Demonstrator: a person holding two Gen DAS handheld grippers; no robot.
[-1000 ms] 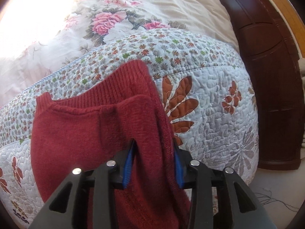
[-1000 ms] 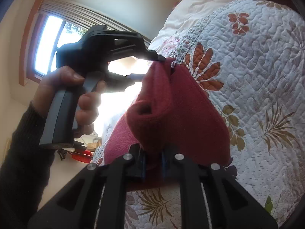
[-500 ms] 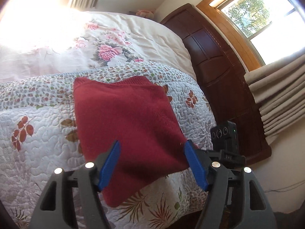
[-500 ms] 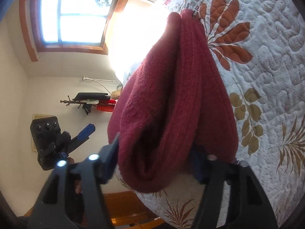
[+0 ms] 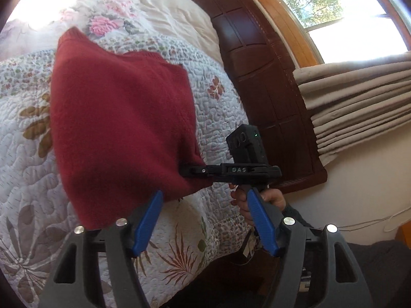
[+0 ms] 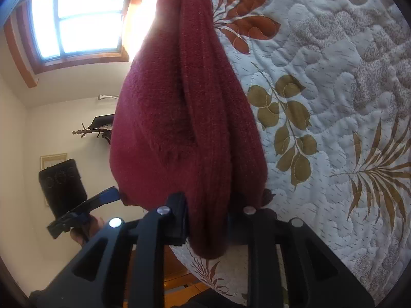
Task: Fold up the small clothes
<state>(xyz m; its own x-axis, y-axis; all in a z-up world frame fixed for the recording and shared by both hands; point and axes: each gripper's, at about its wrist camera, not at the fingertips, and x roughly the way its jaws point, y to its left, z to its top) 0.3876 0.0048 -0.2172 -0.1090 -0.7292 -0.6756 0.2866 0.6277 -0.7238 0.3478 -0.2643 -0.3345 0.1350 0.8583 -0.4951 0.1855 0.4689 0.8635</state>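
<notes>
Left claw point(image 5: 208, 220) gapes wide, gripping nothing; right claw point(image 6: 208, 218) seems clamped on the folded dark-red knitted garment's point(image 5: 120, 128) edge, mid-frame, pinning layers together on the white leaf-patterned quilted bedspread point(image 6: 334, 89), probably to square the fold

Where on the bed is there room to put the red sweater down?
Bare quilt lies left of the red sweater, and more spreads beside it in the right view. It is crowded at the sweater's corner, where the right gripper holds it, near the headboard.
</notes>
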